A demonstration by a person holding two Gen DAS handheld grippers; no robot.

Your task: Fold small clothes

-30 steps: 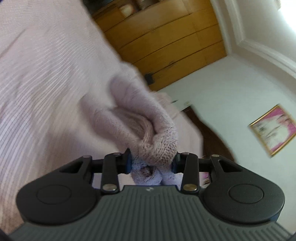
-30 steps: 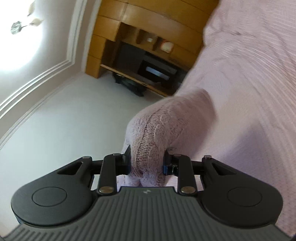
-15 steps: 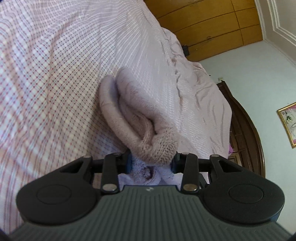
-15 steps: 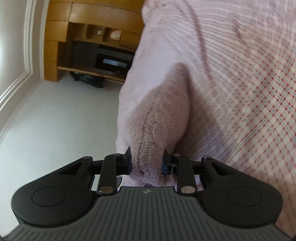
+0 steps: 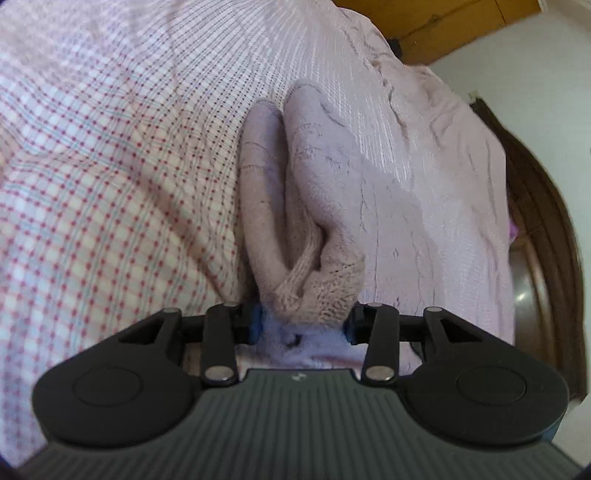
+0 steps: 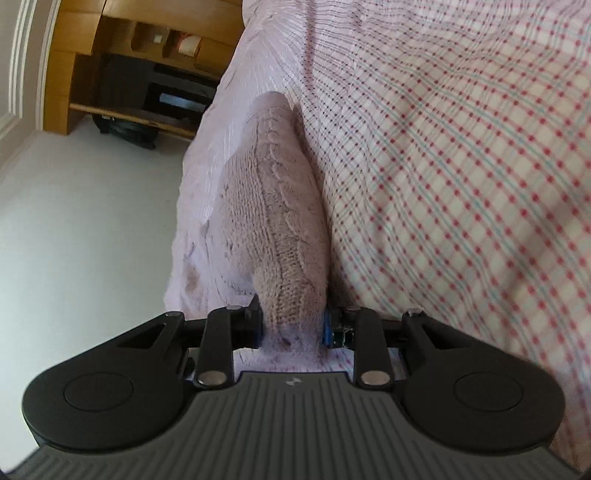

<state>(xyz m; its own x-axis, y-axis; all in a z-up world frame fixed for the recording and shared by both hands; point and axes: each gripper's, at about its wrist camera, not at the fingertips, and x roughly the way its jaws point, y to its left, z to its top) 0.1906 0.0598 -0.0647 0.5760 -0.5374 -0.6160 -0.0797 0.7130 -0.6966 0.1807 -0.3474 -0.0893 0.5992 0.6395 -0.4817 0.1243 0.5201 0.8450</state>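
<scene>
A small pale pink cable-knit garment [image 5: 314,177] lies stretched along the bed, and each gripper has one bunched end of it. In the left wrist view my left gripper [image 5: 304,321] has a thick knit fold between its blue pads; its jaws are opening, and the knit still fills the gap and touches both pads. In the right wrist view my right gripper [image 6: 293,325] is shut on the other end of the knit garment [image 6: 273,206], with the pads pressed into the wool. The rest of the garment runs away from both grippers, resting on the bedding.
The bed carries a red-and-blue checked sheet [image 5: 110,184] [image 6: 461,166] and a rumpled pale pink blanket [image 5: 424,147]. A dark wooden bed frame [image 5: 546,240] and wooden cupboards [image 5: 424,22] stand beyond. A wooden shelf unit [image 6: 147,74] holding a dark screen sits past the bed's edge.
Both grippers have come down toward the bed with the knit garment. It hung bunched in the air before and now lies stretched along the bedding. Walls and ceiling have left the views.
</scene>
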